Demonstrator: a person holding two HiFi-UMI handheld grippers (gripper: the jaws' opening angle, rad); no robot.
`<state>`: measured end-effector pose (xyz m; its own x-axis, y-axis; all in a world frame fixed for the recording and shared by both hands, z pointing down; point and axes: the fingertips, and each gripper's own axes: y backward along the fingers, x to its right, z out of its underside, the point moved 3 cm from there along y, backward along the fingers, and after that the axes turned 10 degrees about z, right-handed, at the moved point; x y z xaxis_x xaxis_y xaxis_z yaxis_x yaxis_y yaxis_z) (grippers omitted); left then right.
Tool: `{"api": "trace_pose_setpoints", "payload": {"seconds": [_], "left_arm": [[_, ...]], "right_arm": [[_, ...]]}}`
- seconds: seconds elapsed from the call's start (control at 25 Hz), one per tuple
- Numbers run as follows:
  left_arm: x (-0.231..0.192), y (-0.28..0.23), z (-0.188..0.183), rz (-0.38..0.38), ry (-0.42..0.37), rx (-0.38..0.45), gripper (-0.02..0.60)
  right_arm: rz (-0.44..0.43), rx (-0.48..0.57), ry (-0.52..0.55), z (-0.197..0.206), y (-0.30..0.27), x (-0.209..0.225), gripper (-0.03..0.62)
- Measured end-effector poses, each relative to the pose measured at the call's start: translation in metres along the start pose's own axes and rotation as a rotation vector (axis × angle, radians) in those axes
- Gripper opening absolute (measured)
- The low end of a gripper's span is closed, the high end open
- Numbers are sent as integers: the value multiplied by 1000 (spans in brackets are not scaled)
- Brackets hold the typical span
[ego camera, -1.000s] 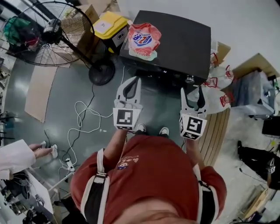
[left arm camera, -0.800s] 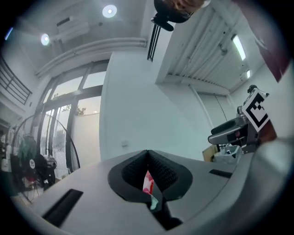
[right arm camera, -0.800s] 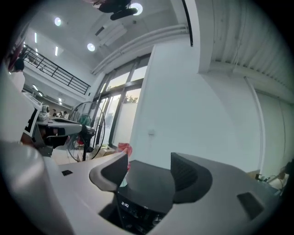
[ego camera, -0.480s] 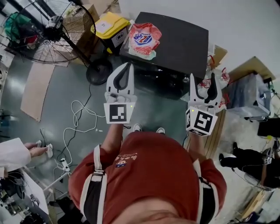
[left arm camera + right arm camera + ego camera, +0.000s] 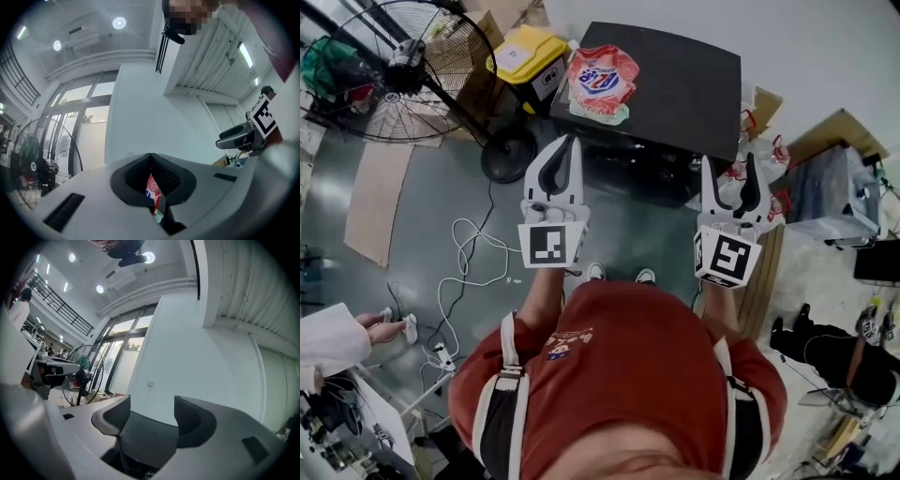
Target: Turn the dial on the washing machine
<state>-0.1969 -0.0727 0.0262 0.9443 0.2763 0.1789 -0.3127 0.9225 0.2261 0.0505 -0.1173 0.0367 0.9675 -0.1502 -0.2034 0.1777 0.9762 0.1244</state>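
Black wire forms the fan (image 5: 394, 70), standing on the floor well off to the left of my left gripper (image 5: 572, 142). Nearer, ahead and a little left of that gripper, sits a yellow box (image 5: 528, 52). A white cable (image 5: 469, 262) loops over the floor to the gripper's left.

The left gripper's 2 jaws are together at the tips and hold nothing. In the left gripper view (image 5: 151, 157) only a narrow slot shows behind the meeting tips. Through it I see a sliver of the red pouch (image 5: 152, 187), which is far beyond the jaws, not in them. That pouch (image 5: 602, 80) lies on the left part of the washer's top, ahead of the left gripper.

The washer (image 5: 684, 84) stands just ahead of both grippers, more squarely in front of the right one. Its front face is in shadow below the top edge, and I cannot pick out the dial there for certain.

The right gripper (image 5: 729, 164) has its 2 jaws spread apart, empty, held off the washer's near right corner and not touching it. In the right gripper view (image 5: 152, 416) the washer's dark top (image 5: 150, 432) fills the gap between the jaws. To this gripper's right, white bags (image 5: 773, 173) with red marks lie beside the washer.
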Motion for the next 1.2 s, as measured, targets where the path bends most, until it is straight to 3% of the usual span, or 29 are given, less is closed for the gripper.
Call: {"api": "trace_pose_setpoints", "payload": {"seconds": [0.4, 0.92, 1.2], "left_arm": [[7, -2, 4, 27, -2, -18, 9], [23, -4, 20, 64, 15, -53, 9], [20, -2, 21, 73, -1, -69, 9]], "right_arm": [[-19, -20, 11, 6, 9, -6, 258], [-50, -34, -30, 15, 10, -6, 39], [-67, -43, -71, 17, 11, -6, 9]]}}
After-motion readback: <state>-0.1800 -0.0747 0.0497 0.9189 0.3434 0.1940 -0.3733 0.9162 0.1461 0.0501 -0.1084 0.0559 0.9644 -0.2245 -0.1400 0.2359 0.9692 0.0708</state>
